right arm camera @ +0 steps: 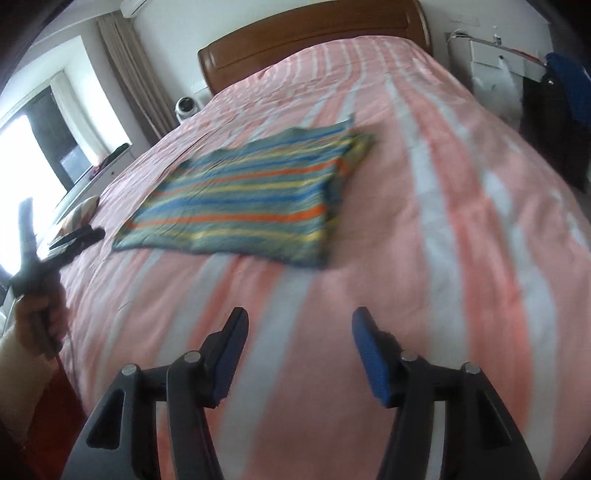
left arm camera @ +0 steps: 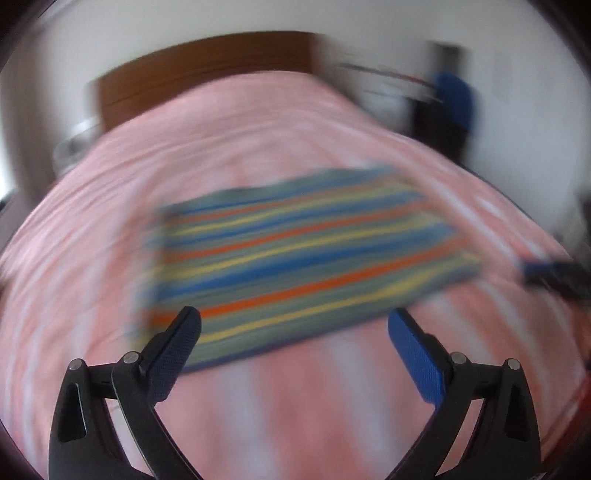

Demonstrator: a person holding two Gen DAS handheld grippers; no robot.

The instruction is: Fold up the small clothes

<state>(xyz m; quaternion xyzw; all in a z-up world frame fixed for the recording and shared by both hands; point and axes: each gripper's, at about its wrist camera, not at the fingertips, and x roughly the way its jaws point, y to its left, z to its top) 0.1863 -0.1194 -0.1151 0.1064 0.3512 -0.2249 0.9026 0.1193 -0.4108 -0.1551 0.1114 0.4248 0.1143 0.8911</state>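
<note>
A folded striped cloth, blue, green, yellow and orange, lies flat on the pink striped bedspread; it also shows in the right wrist view. My left gripper is open and empty just above the cloth's near edge; this view is blurred. My right gripper is open and empty over bare bedspread, well short of the cloth. The left gripper and the hand that holds it also show at the left of the right wrist view.
A wooden headboard stands at the far end of the bed. A window and curtain are at the left. A dark and blue garment hangs at the right by a white wall.
</note>
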